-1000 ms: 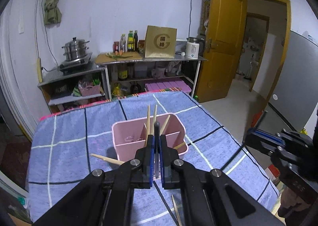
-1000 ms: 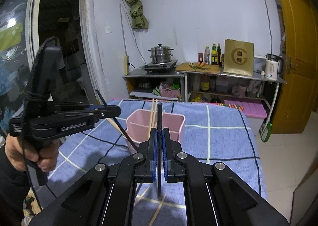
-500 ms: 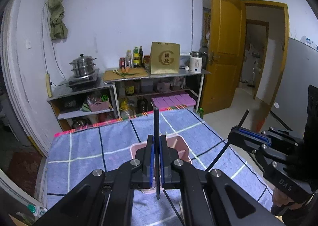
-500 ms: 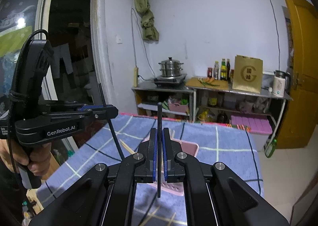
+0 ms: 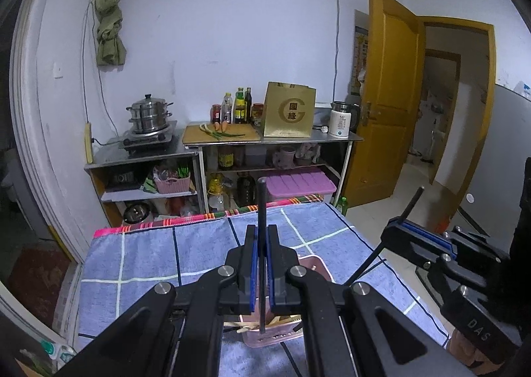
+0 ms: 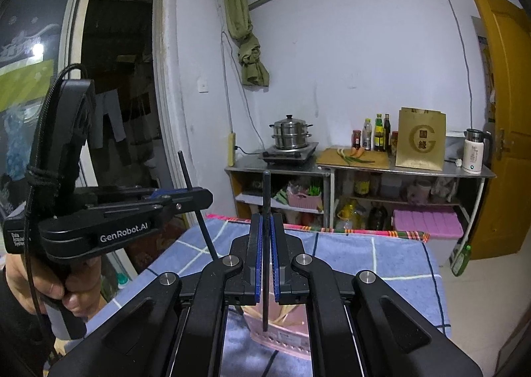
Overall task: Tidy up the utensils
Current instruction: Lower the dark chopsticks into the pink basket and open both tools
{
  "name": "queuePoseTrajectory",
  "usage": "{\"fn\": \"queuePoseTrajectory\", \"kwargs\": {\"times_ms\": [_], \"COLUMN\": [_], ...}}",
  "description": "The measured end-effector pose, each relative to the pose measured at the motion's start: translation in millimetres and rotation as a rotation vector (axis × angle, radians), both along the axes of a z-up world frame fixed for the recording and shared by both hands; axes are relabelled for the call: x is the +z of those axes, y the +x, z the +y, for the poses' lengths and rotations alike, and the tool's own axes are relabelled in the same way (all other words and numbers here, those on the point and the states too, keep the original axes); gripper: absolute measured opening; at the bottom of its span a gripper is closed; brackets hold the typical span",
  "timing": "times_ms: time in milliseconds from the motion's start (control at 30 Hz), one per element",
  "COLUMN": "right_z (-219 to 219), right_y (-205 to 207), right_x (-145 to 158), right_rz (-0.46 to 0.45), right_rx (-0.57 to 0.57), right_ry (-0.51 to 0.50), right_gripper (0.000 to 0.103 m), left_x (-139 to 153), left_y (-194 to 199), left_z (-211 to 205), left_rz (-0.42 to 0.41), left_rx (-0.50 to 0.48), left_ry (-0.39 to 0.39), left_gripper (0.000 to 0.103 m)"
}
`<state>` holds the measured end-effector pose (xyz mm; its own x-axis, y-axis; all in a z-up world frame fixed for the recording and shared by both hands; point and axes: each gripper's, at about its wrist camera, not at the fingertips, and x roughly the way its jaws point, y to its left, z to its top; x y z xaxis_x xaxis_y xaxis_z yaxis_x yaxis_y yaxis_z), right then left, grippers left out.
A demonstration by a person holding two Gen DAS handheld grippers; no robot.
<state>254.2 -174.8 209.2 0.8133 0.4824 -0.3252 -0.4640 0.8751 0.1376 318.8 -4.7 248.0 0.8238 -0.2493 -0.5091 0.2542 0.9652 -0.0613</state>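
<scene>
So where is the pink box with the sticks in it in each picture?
Left wrist view: the pink utensil box sits low in the middle, mostly hidden behind the left tongs, which are shut on a black chopstick.
Right wrist view: low in the middle too, under the right tongs.
Shared landmark: the gold paper bag on the metal shelf.

Table [image 5: 109,277] under blue checked cloth [image 5: 149,254]; pink utensil holder [image 5: 315,264] standing on cloth at 6 o'clock, partly hidden, wooden sticks inside.
</scene>
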Motion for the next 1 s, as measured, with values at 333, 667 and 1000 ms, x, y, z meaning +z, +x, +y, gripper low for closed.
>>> {"fn": "queuePoseTrajectory", "kwargs": {"times_ms": [333, 667, 1000], "right_z": [-1, 6, 14], "right_y": [29, 41, 56], "right_x": [-10, -8, -47], "right_rz": [0.01, 0.009, 0.081], "right_rx": [-0.012, -0.002, 0.027], "right_ry": [0.042, 0.034, 0.014], "right_gripper": [0.004, 0.004, 0.004], "left_x": [-28, -38, -76], "left_y": [31, 42, 54], "left_z": [8, 7, 8], "left_rz": [0.01, 0.025, 0.086], "left_rx": [0.005, 0.0, -0.011], "left_ry": [-0.028, -0.03, -0.034], "left_gripper": [0.004, 0.004, 0.004]}}
